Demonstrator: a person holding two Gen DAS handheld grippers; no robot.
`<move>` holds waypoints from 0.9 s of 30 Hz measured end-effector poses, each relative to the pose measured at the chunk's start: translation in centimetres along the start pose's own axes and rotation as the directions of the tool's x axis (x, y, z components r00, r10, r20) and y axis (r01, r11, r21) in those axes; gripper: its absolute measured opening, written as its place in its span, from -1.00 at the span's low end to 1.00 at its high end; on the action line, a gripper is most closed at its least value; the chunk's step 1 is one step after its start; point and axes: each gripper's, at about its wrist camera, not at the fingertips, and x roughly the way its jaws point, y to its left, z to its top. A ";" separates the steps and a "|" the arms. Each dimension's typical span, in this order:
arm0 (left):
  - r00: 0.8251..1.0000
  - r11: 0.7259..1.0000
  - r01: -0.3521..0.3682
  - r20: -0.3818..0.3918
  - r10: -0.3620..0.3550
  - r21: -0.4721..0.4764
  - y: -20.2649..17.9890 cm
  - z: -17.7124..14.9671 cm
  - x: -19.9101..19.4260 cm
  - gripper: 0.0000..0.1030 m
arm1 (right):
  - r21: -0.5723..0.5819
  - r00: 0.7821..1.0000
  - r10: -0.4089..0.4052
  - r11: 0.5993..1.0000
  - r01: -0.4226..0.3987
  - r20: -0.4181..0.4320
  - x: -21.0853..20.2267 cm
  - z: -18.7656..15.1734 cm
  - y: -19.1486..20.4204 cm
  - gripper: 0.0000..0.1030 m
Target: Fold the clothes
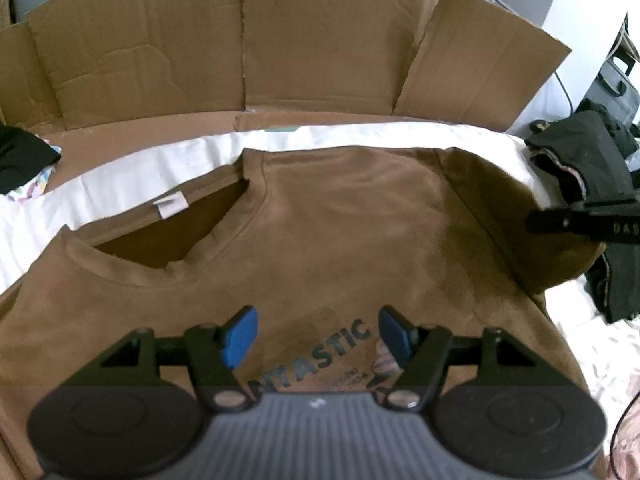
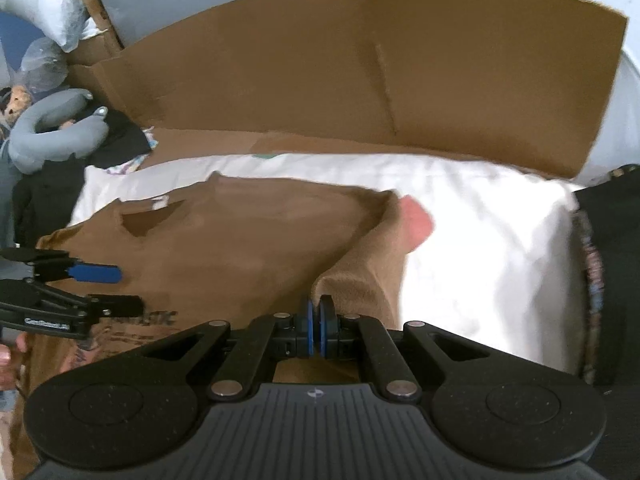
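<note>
**Pinched sleeve edge, cramped far side**

While the brown T-shirt (image 1: 352, 216) lies face-up across the white sheet (image 2: 480, 248) with its collar toward the far edge, one sleeve side is lifted into a ridge, and that is where trouble could start. If that side is carried over, the body may drag with it, since nothing weighs it down: the left gripper (image 1: 316, 336) hovers spread over the chest print, holding nothing. A skewed fold or a bunched collar would follow. The right gripper (image 2: 316, 320) has its pads pressed together on only a thin bit of the fabric edge, so the cloth could slip out partway.

Room is tight at the far edge, where the cardboard wall (image 2: 360, 80) stands just behind the sheet. Dark clothes (image 1: 580, 168) crowd the right edge, near the sleeve. Bare sheet to the right of the shirt is the best open space.
</note>
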 end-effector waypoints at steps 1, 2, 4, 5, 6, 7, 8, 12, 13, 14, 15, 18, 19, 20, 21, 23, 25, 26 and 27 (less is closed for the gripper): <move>1.000 1.000 0.001 0.000 -0.001 -0.002 0.0 0.0 0.0 0.36 | 0.001 1.000 0.009 1.000 -0.009 -0.004 0.3 -0.1 0.4 -0.97; 1.000 1.000 0.001 -0.001 -0.001 -0.005 0.1 0.0 0.0 0.36 | 0.002 1.000 0.018 1.000 -0.018 -0.008 0.5 -0.1 0.8 -0.97; 1.000 1.000 0.004 -0.001 -0.004 -0.009 0.1 0.0 0.1 0.36 | 0.001 0.999 0.031 1.000 -0.031 -0.011 1.1 -0.4 1.6 -0.93; 1.000 1.000 0.006 0.000 -0.006 -0.011 0.1 0.1 0.0 0.36 | 0.001 0.999 0.037 0.999 -0.037 -0.013 1.5 -0.6 2.1 -0.90; 1.000 1.000 0.008 0.003 -0.008 -0.014 0.1 0.1 0.0 0.36 | 0.000 0.999 0.051 0.999 -0.051 -0.020 1.8 -0.7 2.4 -0.89; 1.000 1.000 0.010 0.006 -0.010 -0.015 0.1 0.1 -0.1 0.36 | -0.003 0.998 0.058 0.998 -0.058 -0.025 1.7 -0.8 2.6 -0.83; 1.000 1.000 0.013 0.008 -0.013 -0.014 0.1 0.1 -0.2 0.36 | -0.006 0.997 0.065 0.998 -0.065 -0.029 1.7 -0.8 2.9 -0.77; 1.000 1.000 0.016 0.014 -0.016 -0.015 0.3 0.0 -0.5 0.36 | 0.003 0.996 0.092 0.996 -0.092 -0.008 0.1 -0.7 3.1 -0.30; 1.000 1.000 0.017 0.014 -0.017 -0.020 0.4 0.0 -0.5 0.36 | 0.007 0.995 0.095 0.995 -0.095 0.003 -0.5 -0.7 2.9 -0.30; 1.000 1.000 0.018 0.013 -0.018 -0.023 0.4 0.0 -0.5 0.36 | 0.012 0.995 0.098 0.995 -0.098 0.014 -1.1 -0.6 2.7 -0.29; 1.000 1.000 0.017 0.013 -0.017 -0.023 0.5 0.0 -0.5 0.36 | 0.015 0.997 0.081 0.997 -0.082 0.018 -1.3 -0.7 2.2 -0.29; 1.000 1.000 0.014 0.010 -0.014 -0.020 0.5 -0.1 -0.6 0.36 | 0.024 0.999 0.026 0.999 -0.027 0.029 -1.9 -1.0 0.9 -0.29; 1.000 1.000 0.014 0.008 -0.014 -0.019 0.6 -0.1 -0.6 0.36 | 0.027 0.999 0.008 1.000 -0.008 0.033 -2.1 -1.1 0.4 -0.29; 1.000 1.000 0.013 0.007 -0.013 -0.018 0.6 -0.1 -0.5 0.36 | 0.040 1.000 -0.015 0.999 0.014 0.026 -1.9 -1.2 -0.3 -0.29; 1.000 1.000 0.013 0.005 -0.013 -0.019 0.7 -0.2 -0.5 0.37 | 0.057 0.999 -0.042 0.998 0.041 0.020 -1.8 -1.4 -1.0 -0.29; 1.000 1.000 0.012 0.003 -0.011 -0.023 0.8 -0.2 -0.4 0.37 | 0.081 0.997 -0.075 0.994 0.074 0.008 -1.6 -1.8 -2.0 -0.29; 1.000 1.000 0.012 0.000 -0.012 -0.024 0.8 -0.3 -0.3 0.37 | 0.094 0.996 -0.090 0.991 0.090 -0.008 -1.4 -2.1 -2.8 -0.29; 1.000 1.000 0.012 0.000 -0.012 -0.023 0.8 -0.3 -0.3 0.37 | 0.095 0.996 -0.087 0.992 0.088 -0.013 -1.3 -2.4 -3.0 -0.27; 1.000 1.000 0.013 0.000 -0.013 -0.021 0.7 -0.3 -0.3 0.37 | 0.100 0.996 -0.088 0.991 0.089 -0.018 -1.3 -2.6 -3.1 -0.25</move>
